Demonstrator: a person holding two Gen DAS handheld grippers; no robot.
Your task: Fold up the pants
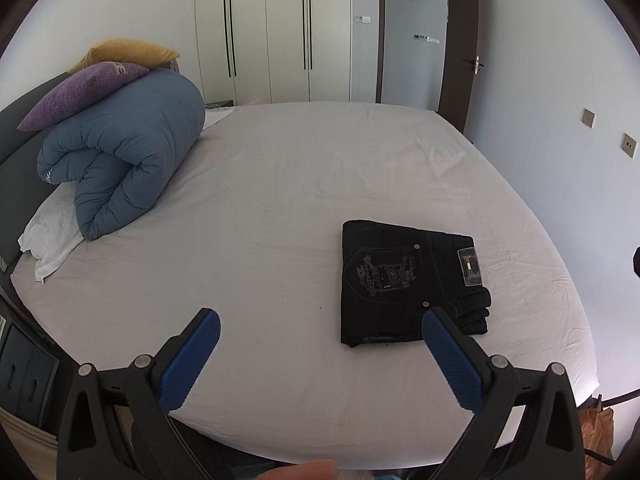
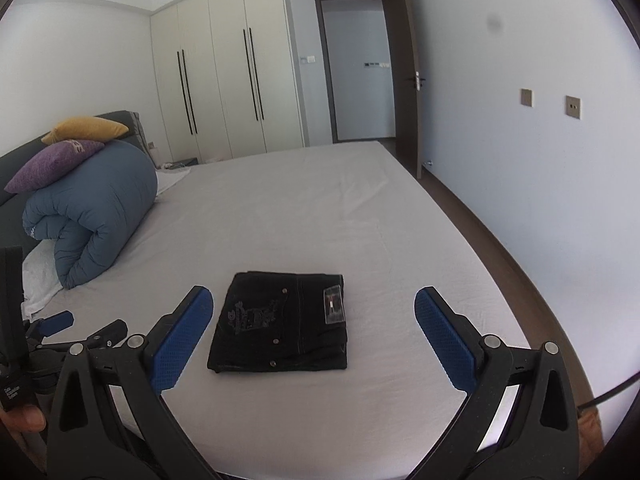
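Black pants [image 1: 408,284] lie folded into a compact rectangle on the white bed sheet [image 1: 280,200], back pocket and label facing up. They also show in the right wrist view [image 2: 282,324]. My left gripper [image 1: 320,326] is open and empty, held above the bed's near edge, with the pants ahead to its right. My right gripper [image 2: 314,304] is open and empty, held back from the pants, which lie ahead between its blue fingers [image 2: 444,340]. The left gripper [image 2: 76,328] shows at the left edge of the right wrist view.
A rolled blue duvet [image 1: 128,152] lies at the bed's left with a purple pillow [image 1: 80,92] and a yellow pillow [image 1: 124,52] on top. A white towel [image 1: 52,236] lies beneath it. Wardrobe [image 1: 272,32] and an open door [image 1: 460,40] stand beyond the bed.
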